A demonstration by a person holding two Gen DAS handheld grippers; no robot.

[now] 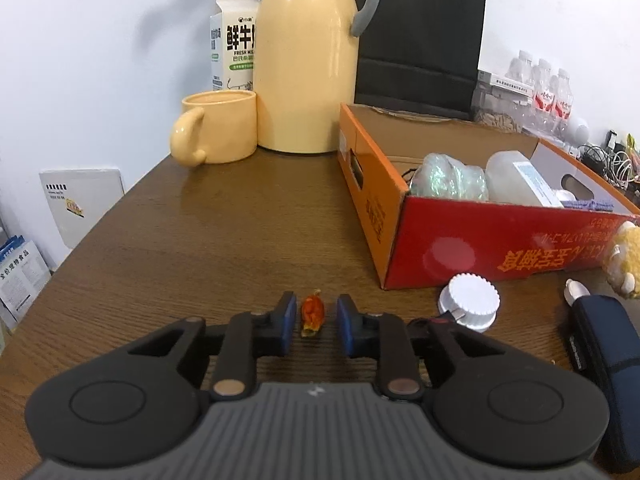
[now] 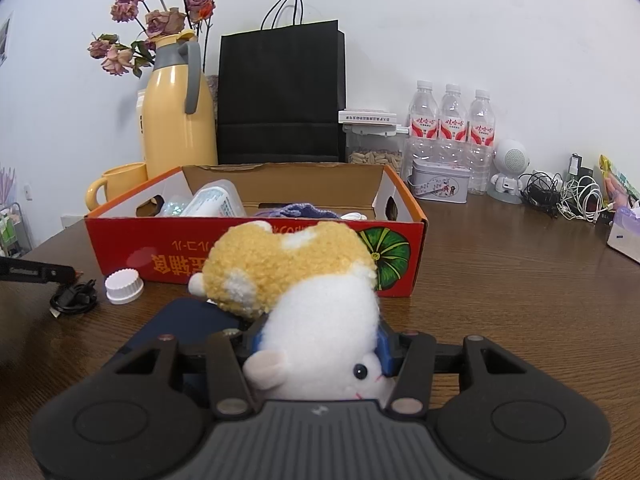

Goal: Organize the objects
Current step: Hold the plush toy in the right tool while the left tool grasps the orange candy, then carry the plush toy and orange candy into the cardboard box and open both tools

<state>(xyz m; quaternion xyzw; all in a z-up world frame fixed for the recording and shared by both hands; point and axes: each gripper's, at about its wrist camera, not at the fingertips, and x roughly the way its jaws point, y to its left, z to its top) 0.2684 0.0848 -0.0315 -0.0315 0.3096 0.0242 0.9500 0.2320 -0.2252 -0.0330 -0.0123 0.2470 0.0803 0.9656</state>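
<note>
L wrist view: left tool (image 1: 316,326) narrowing round small orange wrapped candy (image 1: 312,313) lying on counter (image 1: 208,232), long axis running along fingers; slim gaps showing, pads not yet pressing. Red box (image 1: 480,240) sitting ahead-right.

R wrist view: right tool (image 2: 318,346) clamping plush hamster (image 2: 304,280), box (image 2: 256,244) lying dead ahead.

Box (image 2: 120,240): red front, orange sides, green striped pumpkin print. Plush (image 2: 304,280): tan and white, black eye. Candy (image 1: 313,312): orange-red. Jug (image 1: 306,60) and mug (image 1: 218,128): pale yellow; jug handle grey. Bag (image 2: 282,92): black. Cap (image 1: 472,300): white. Table (image 1: 200,232): dark brown woodgrain. Pads (image 1: 288,320): blue.
</note>
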